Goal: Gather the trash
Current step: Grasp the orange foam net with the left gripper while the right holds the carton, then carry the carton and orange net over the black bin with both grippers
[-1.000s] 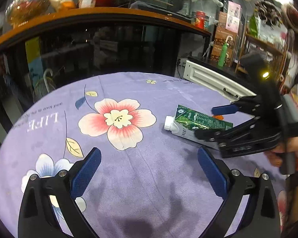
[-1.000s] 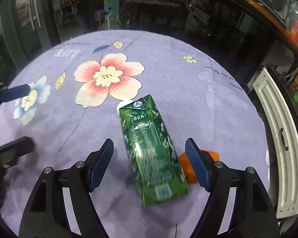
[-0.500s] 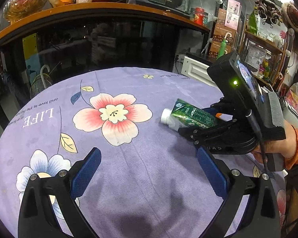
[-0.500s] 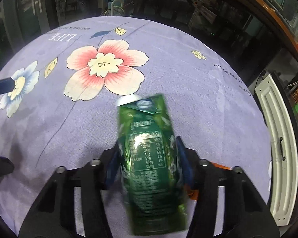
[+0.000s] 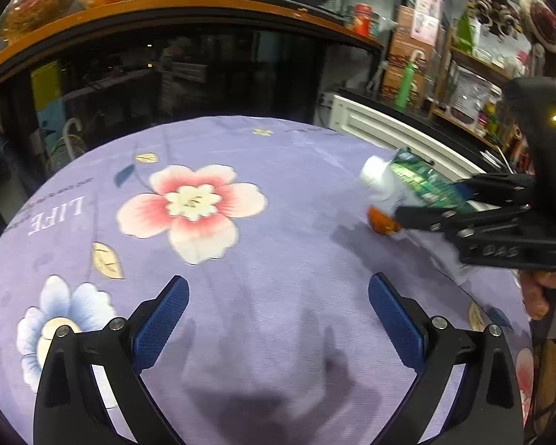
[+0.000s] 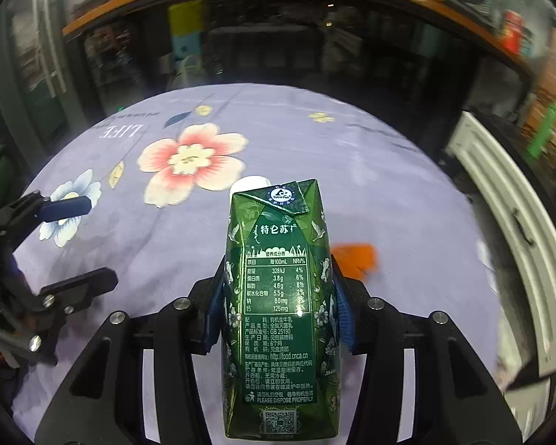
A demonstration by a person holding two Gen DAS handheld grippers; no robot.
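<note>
The green carton [image 6: 280, 304] is sitting clamped between the blue pads [image 6: 343, 311] of the right claw [image 6: 278, 311], its nutrition panel facing the right wrist camera and its white cap [image 6: 249, 184] pointing away from it. In the left wrist view the carton [image 5: 422, 185] is showing blurred, tilted with its cap end raised, held in the right claw [image 5: 437, 204] above the desk [image 5: 278, 259] near its right edge. An orange scrap [image 5: 382, 222] is lying on the purple cloth just below the carton's cap end in that view; from the right wrist camera the scrap [image 6: 354, 259] is appearing just right of the carton, beside the right claw's pad. A person's hand [image 5: 545, 285] is gripping the right claw's handle.

The left claw [image 5: 278, 319] is hanging with its jaws wide apart and nothing between them, well left of the carton, over the cloth below the big pink flower [image 5: 192, 207]. The right wrist view is showing the left claw [image 6: 74, 241] far to the carton's left, jaws apart. A white panel [image 6: 507, 237] is standing beyond the desk edge, to the carton's right.
</note>
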